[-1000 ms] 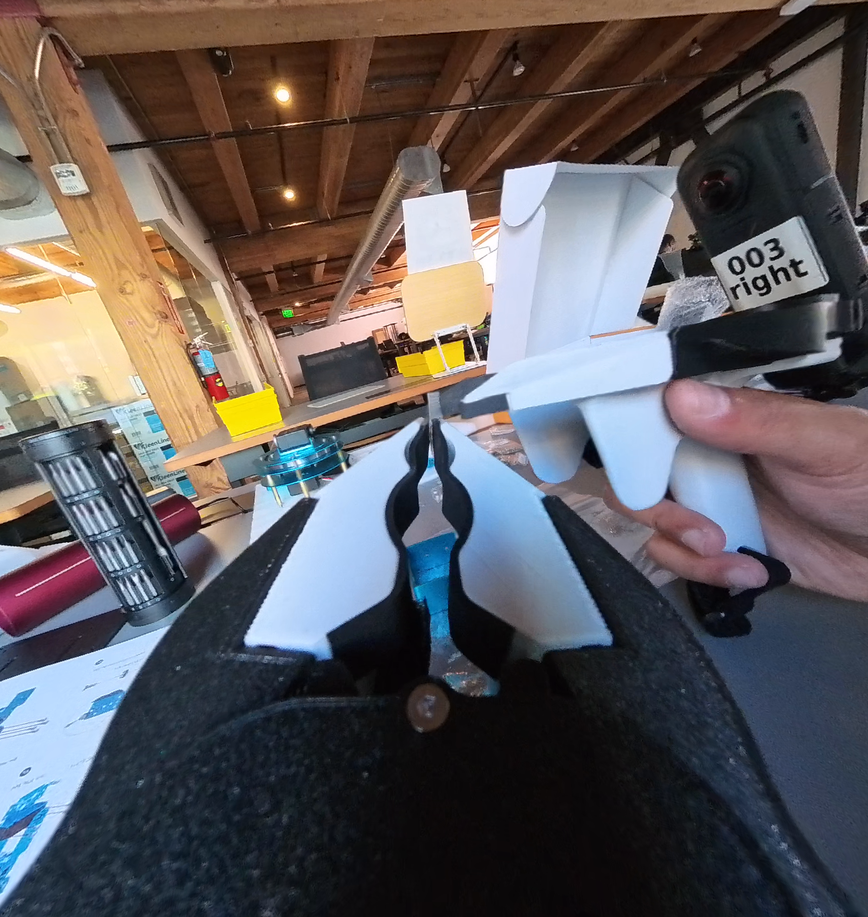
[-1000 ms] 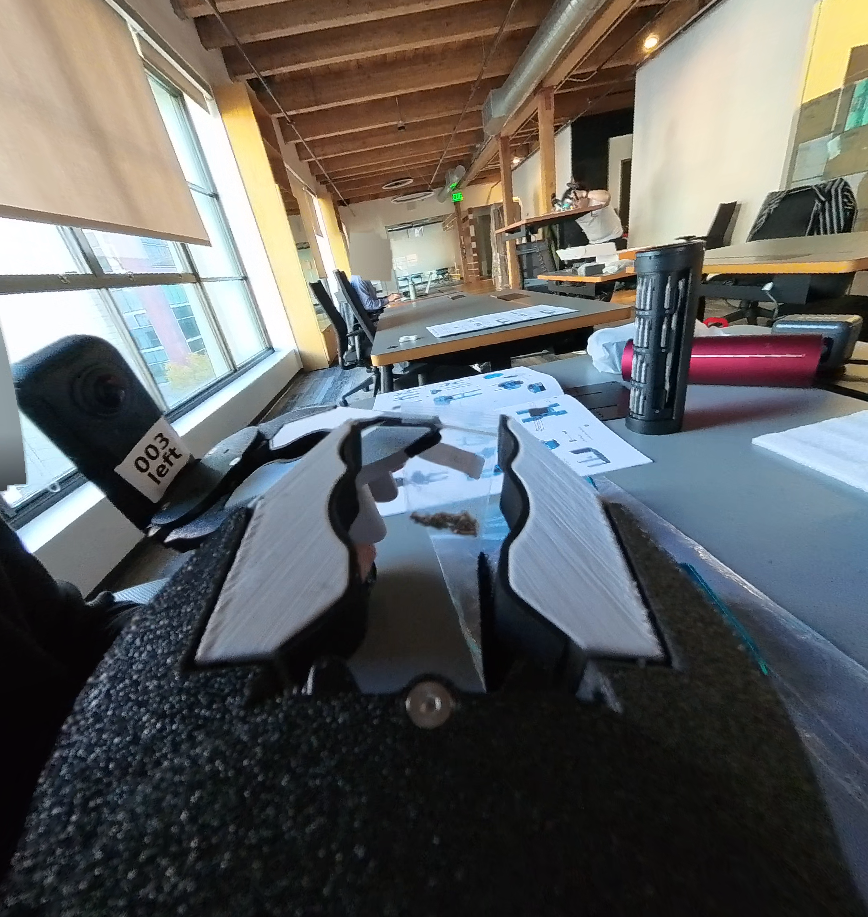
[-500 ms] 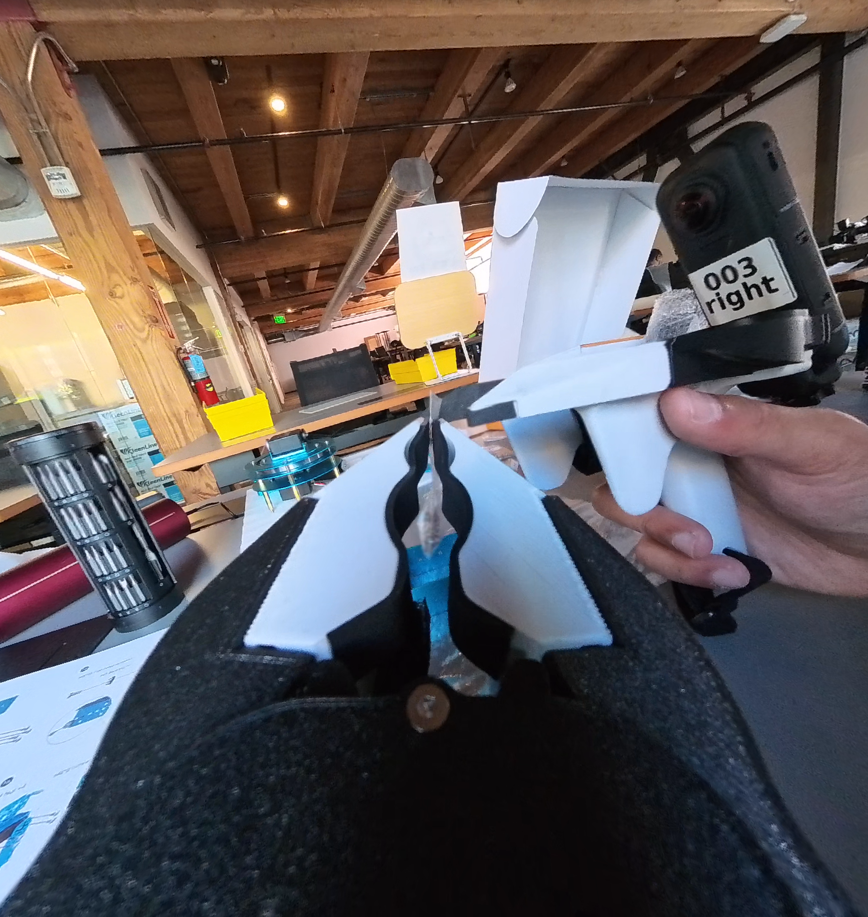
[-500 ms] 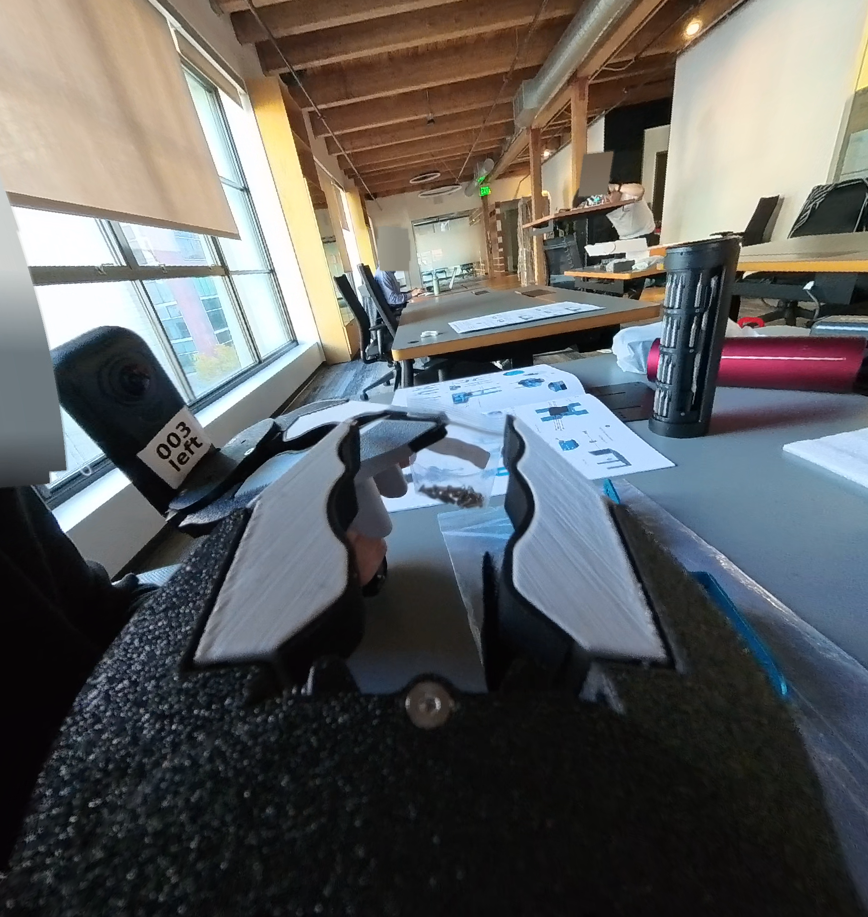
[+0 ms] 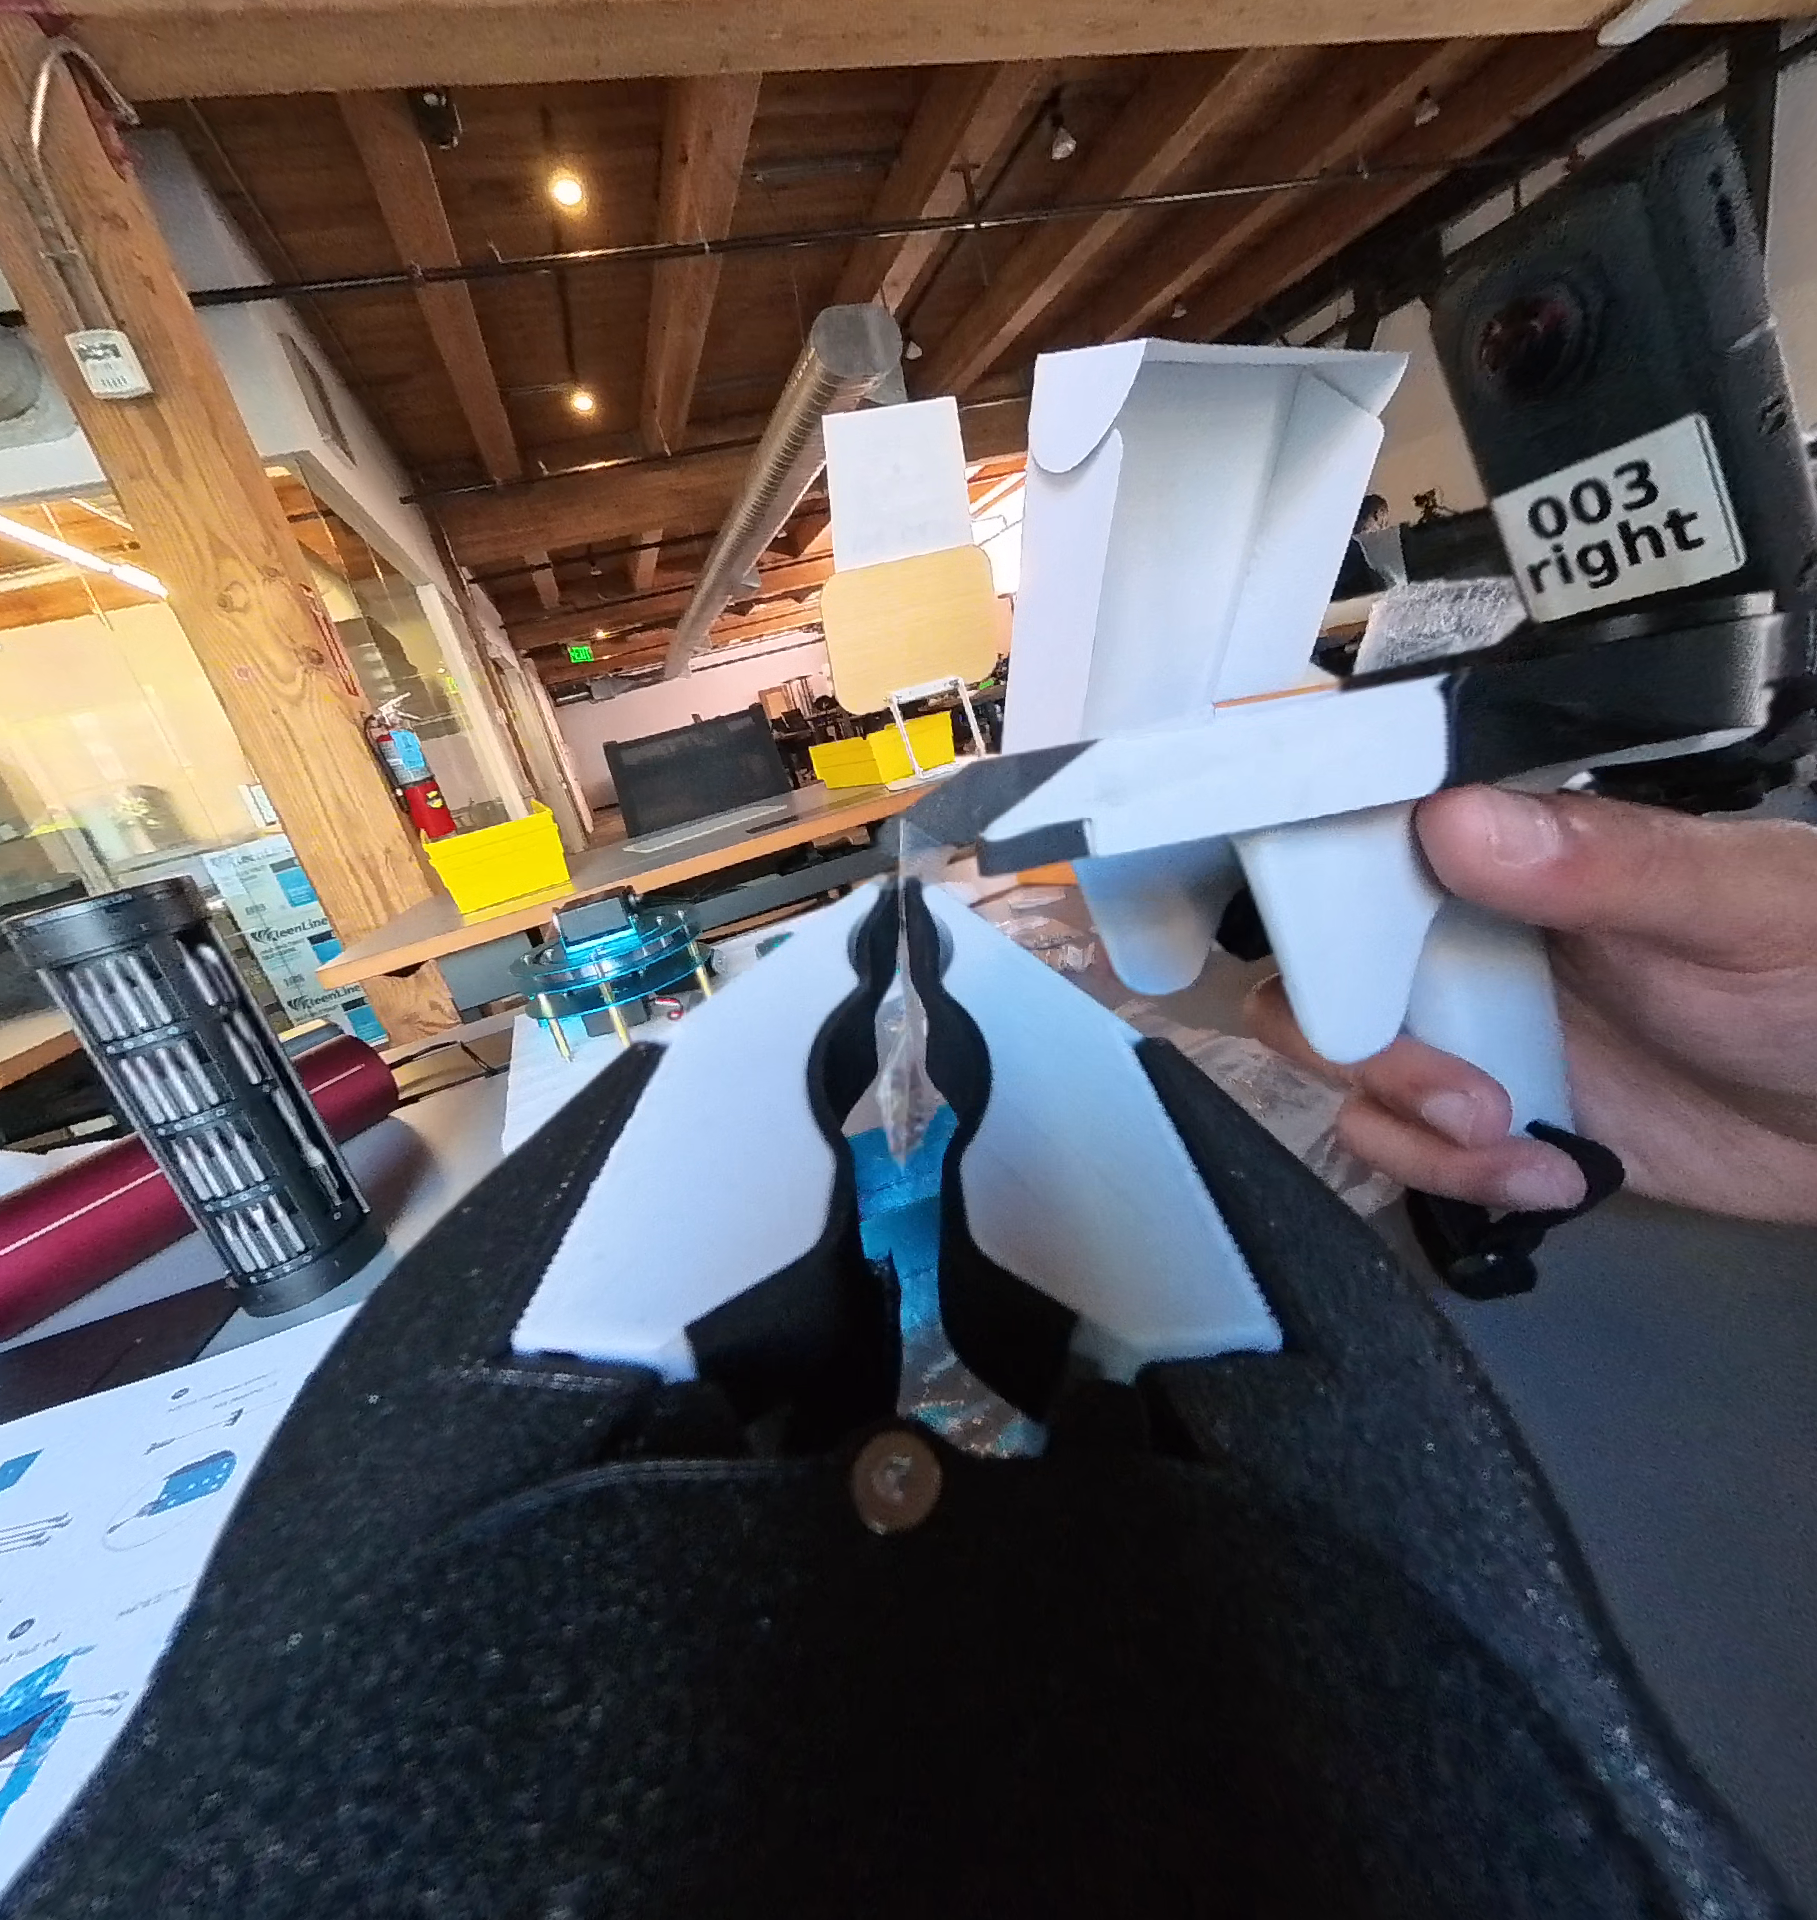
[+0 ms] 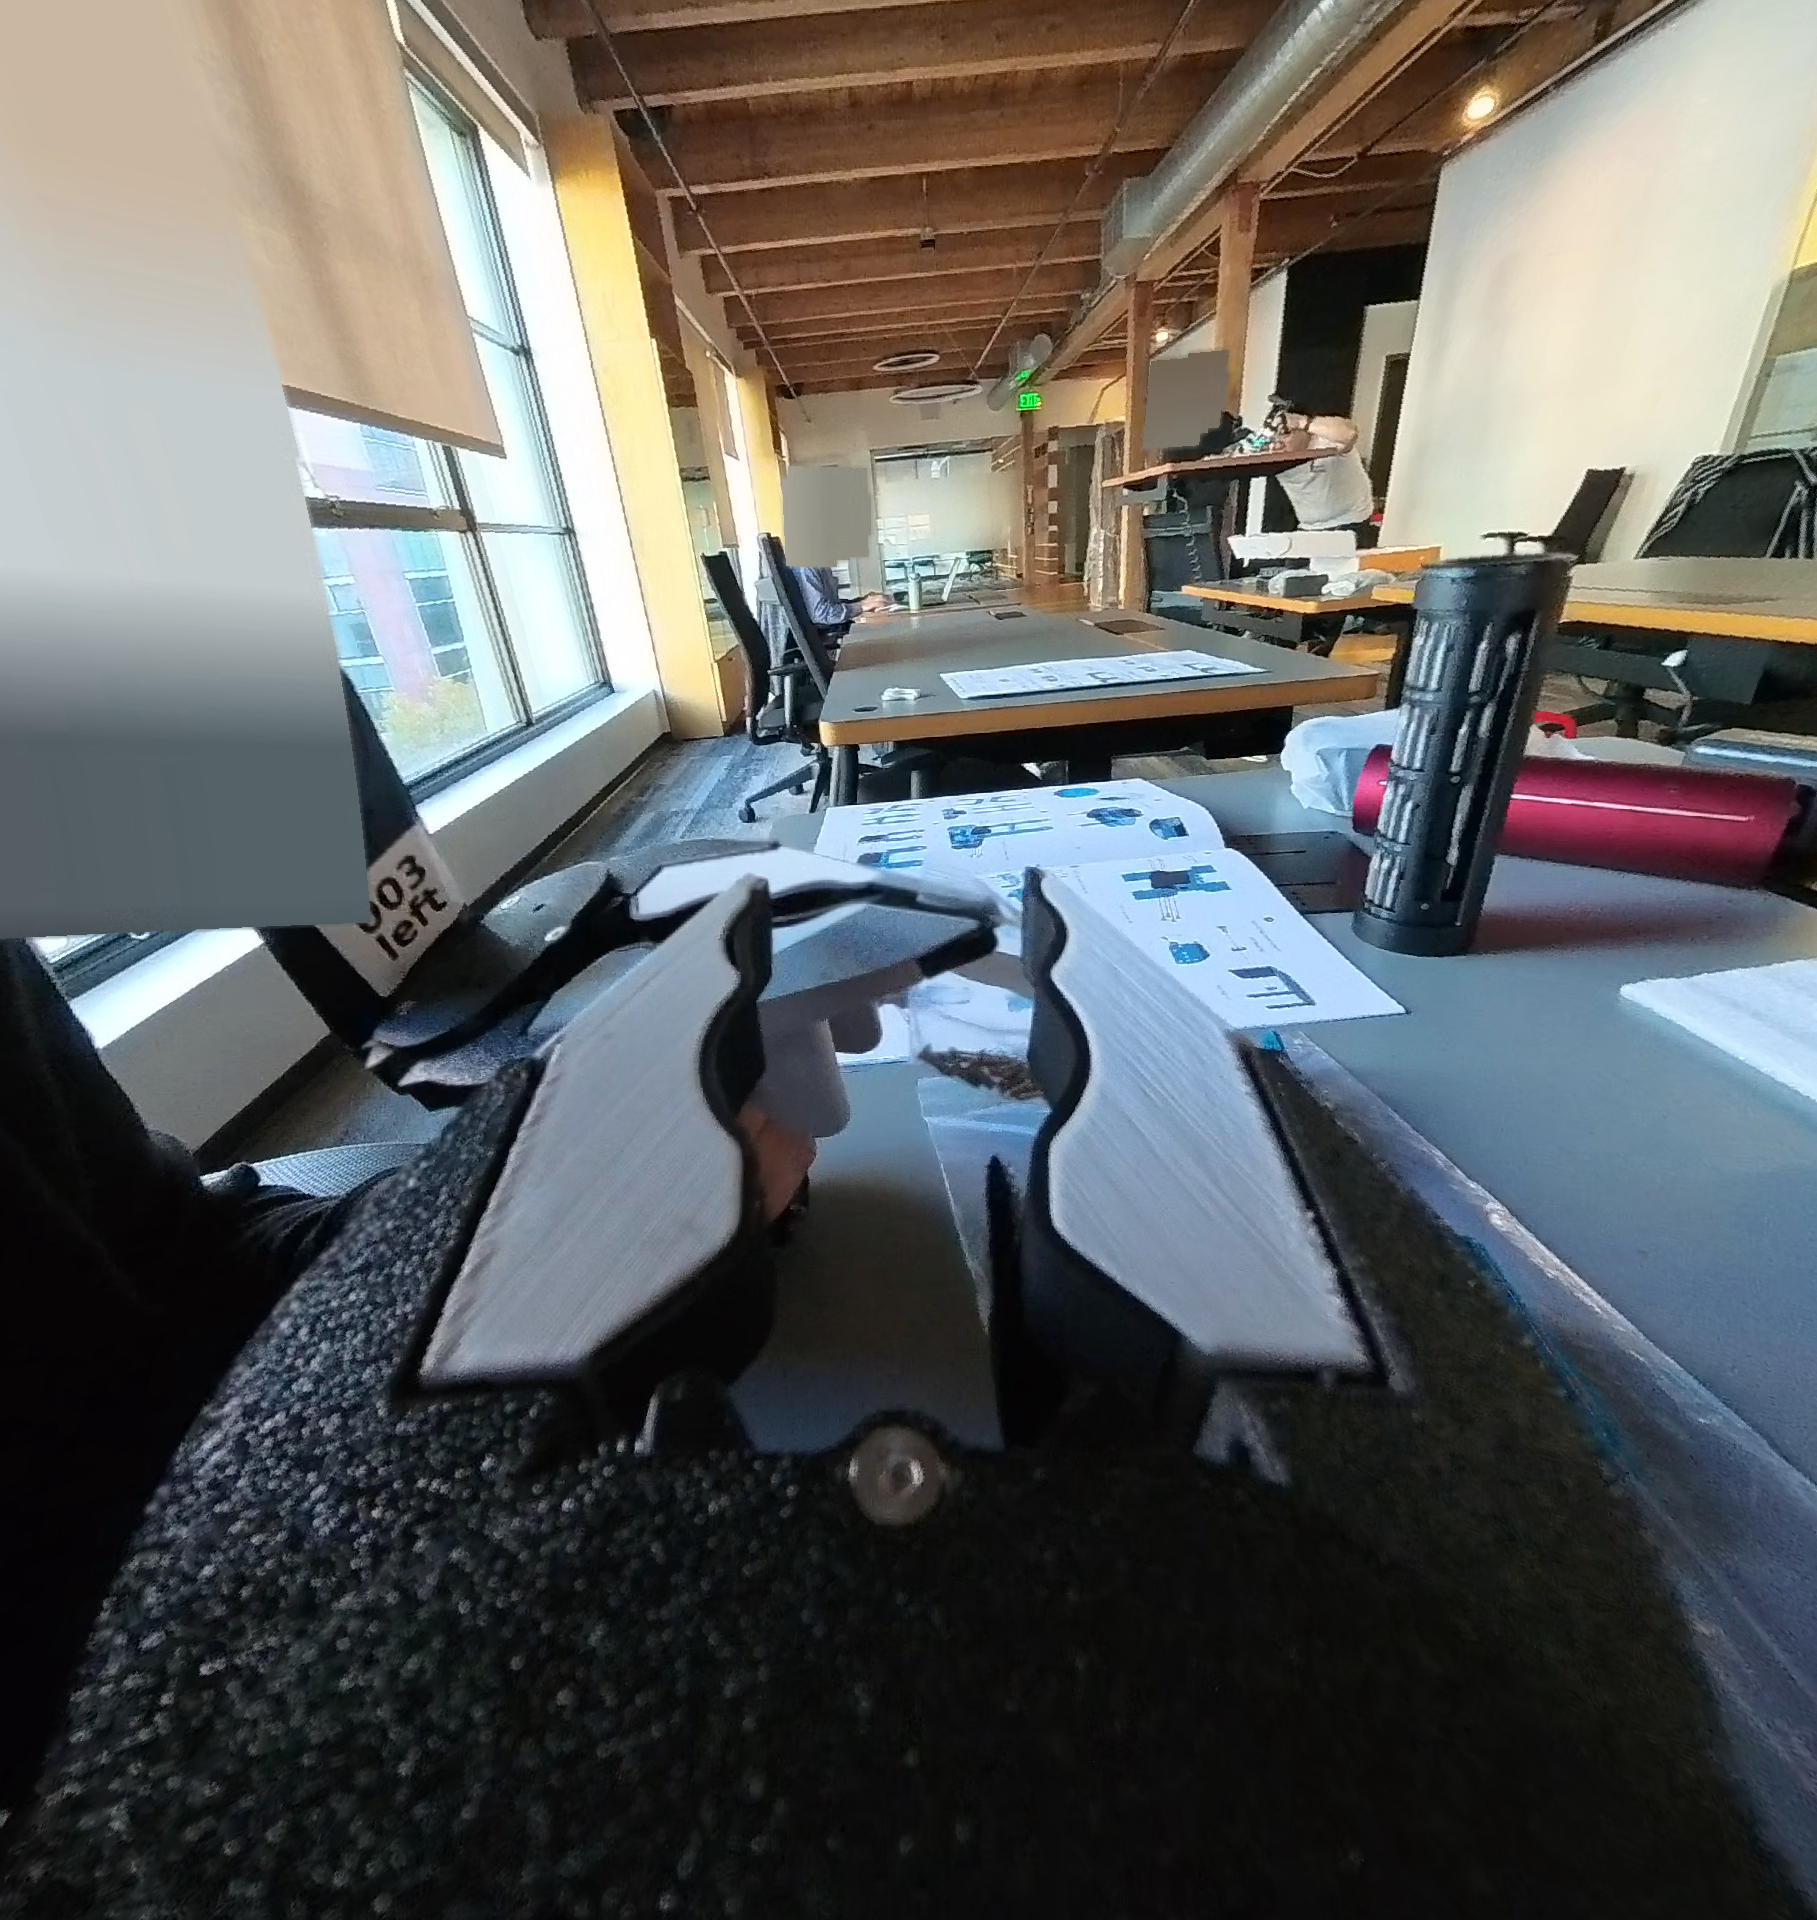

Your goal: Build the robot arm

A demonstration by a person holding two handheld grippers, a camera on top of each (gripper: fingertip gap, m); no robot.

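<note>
Fingers of the left gripper (image 5: 901,914) are pressed together on the top edge of a small clear plastic bag (image 5: 902,1081); the bag hangs down between them, held above the grey table (image 6: 1569,1122), with dark small parts (image 6: 977,1062) pooled in its bottom. Right gripper (image 6: 888,935) has its 2 fingers spread wide, nothing held, tips reaching either side of the left gripper's tip and the bag. In the left view its finger tips (image 5: 971,805) sit right at the bag's upper corner; contact can't be confirmed. A hand (image 5: 1673,1008) grips the right handle.

Around them: open instruction sheet (image 6: 1184,935), black ribbed cylinder (image 6: 1455,758) standing just in front of a red tube (image 6: 1631,816), white box (image 5: 1184,540) upright behind the right gripper.

Risks, as a judgement: thin slippery film, so a pinch only on the edge could slip or tear if the grippers pull apart hard. If the bag opens while tilted, parts may spill on the table. The right fingers closing could catch the left fingertip instead of film.
</note>
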